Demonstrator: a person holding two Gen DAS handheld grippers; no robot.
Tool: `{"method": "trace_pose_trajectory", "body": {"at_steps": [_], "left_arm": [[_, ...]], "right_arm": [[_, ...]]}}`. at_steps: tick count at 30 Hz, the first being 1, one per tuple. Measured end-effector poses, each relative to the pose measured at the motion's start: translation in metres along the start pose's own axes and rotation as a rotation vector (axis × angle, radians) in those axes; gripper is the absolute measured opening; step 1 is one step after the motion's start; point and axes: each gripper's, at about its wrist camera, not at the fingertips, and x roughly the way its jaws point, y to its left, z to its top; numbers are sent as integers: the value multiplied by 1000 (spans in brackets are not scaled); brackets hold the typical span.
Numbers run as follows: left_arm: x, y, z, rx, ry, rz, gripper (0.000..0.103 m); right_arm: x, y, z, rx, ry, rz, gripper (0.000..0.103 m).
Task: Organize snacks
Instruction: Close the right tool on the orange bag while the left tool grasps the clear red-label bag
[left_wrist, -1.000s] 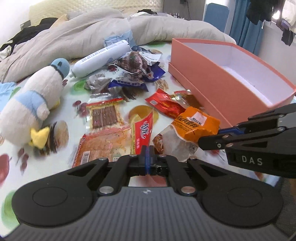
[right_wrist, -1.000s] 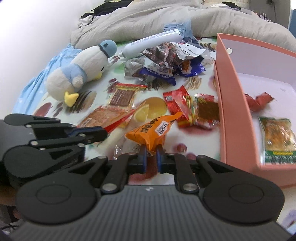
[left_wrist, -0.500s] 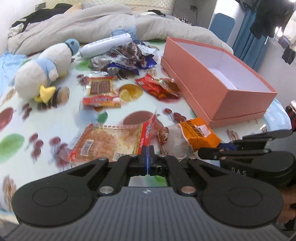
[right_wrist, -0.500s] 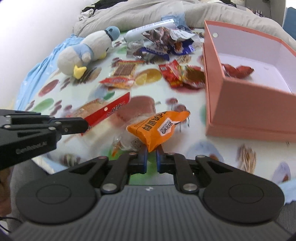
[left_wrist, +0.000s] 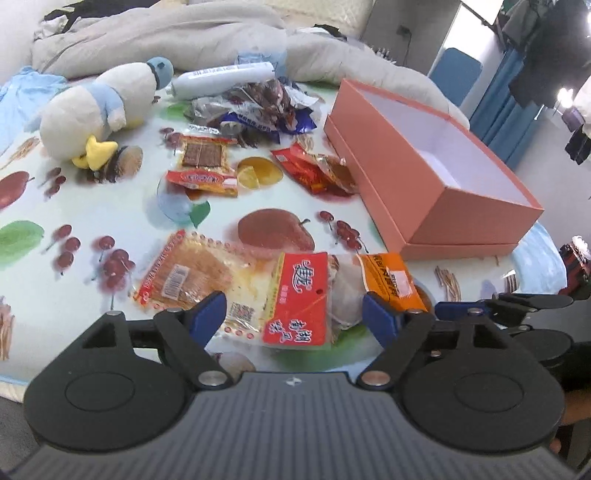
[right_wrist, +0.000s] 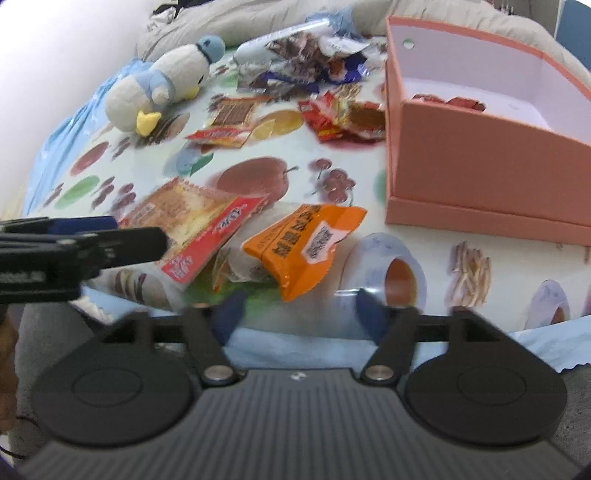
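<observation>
Both packets dropped near the table's edge; left gripper (left_wrist: 294, 314) and right gripper (right_wrist: 297, 308) opening, empty.

A count of what lies on the bed

Two grippers (left_wrist: 293, 314) (right_wrist: 297, 306), one pink box (left_wrist: 439, 177), one plush penguin (left_wrist: 103, 107), one white tube (left_wrist: 221, 79). Five loose snack packets lie flat in front (left_wrist: 295, 299), plus one heap of crumpled wrappers (left_wrist: 262, 107) too tangled to count.

Plush penguin (left_wrist: 99, 107) on fruit-print tablecloth (left_wrist: 74, 206); rumpled duvet (left_wrist: 177, 33) behind.
</observation>
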Motion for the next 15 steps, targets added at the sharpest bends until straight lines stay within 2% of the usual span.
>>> {"method": "trace_pose_trajectory", "body": {"at_steps": [2, 5, 7, 15], "left_arm": [[3, 7, 2, -3, -7, 19, 92], [14, 20, 6, -1, -1, 68, 92], [22, 31, 11, -5, -4, 97, 92], [57, 58, 23, 9, 10, 161, 95]], "right_arm": [[0, -3, 3, -8, -8, -1, 78], [2, -6, 11, 11, -17, 0, 80], [4, -4, 17, 16, -23, 11, 86], [25, 6, 32, 57, -8, -11, 87]]}}
